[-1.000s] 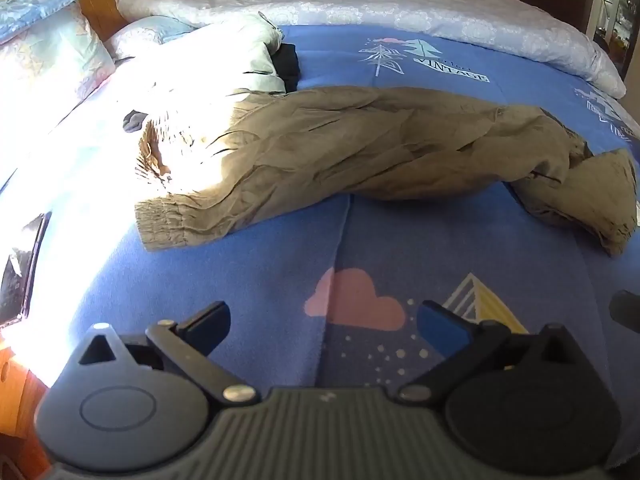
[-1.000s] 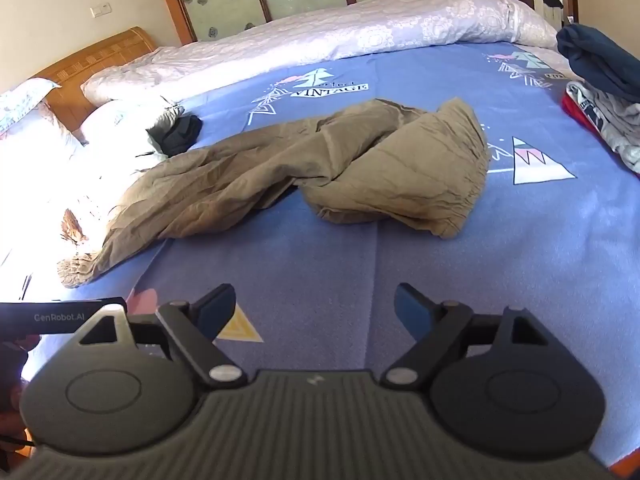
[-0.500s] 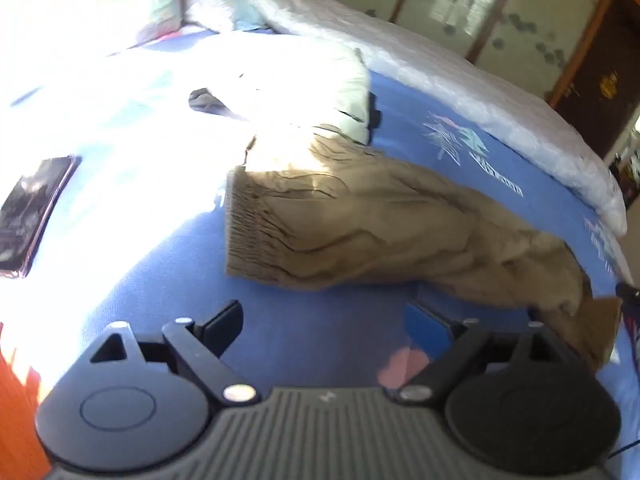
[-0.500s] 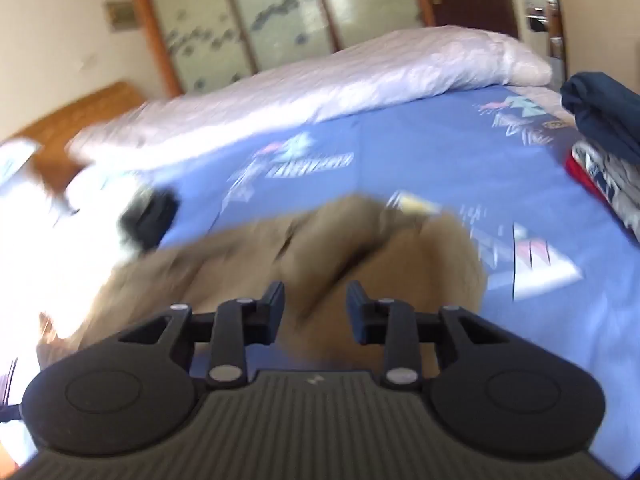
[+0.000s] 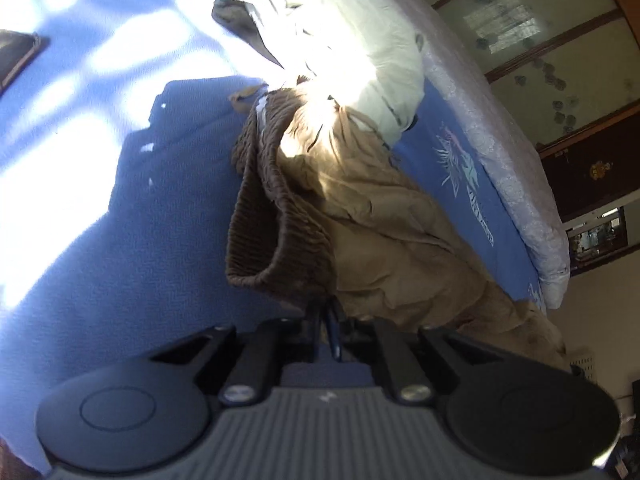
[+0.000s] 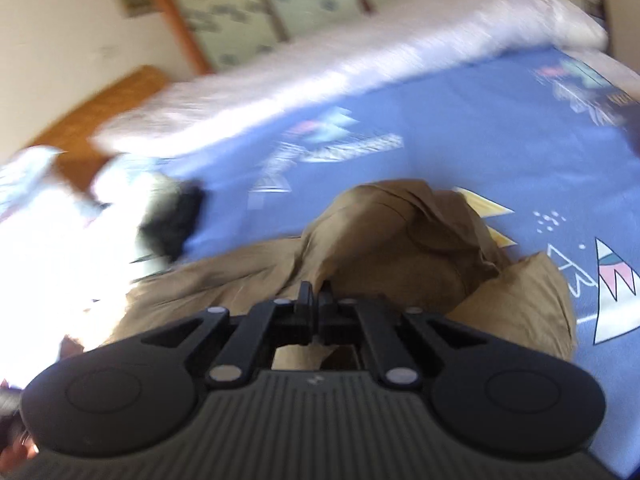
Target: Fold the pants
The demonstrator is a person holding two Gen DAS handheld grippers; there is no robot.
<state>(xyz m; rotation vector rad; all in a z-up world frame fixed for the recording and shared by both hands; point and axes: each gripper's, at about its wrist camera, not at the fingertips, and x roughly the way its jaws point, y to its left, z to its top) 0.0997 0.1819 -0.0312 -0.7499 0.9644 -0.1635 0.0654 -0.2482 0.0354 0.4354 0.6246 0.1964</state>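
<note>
I am looking across the bed's blue printed sheet (image 5: 72, 240), which is taking up most of both views, with strong sunlight washing out its far left part. A pale quilted duvet (image 6: 360, 52) is lying bunched along the far edge of the bed, in front of wood-framed glass doors (image 5: 532, 36). A light green-white garment (image 5: 352, 28) is sitting in the sun just beyond the waist end of the pants, touching it.

The khaki pants (image 5: 380, 220) are lying crumpled across the middle of the sheet, stretching diagonally in the left wrist view, the ribbed elastic waistband (image 5: 272, 220) curling open toward me and partly raised off the sheet. In the right wrist view, which is blurring badly, the pants (image 6: 400, 248) are heaping up right in front of the fingers, the far fold standing above the sheet. A dark bundle of cloth (image 6: 176, 216) is sitting near the washed-out area to the left.

I am holding the left gripper (image 5: 326, 320) with its fingers pressed together, pinching the lower corner of the waistband. The right gripper (image 6: 318, 300) is also closing tight, its fingers pinching a fold of the khaki fabric
</note>
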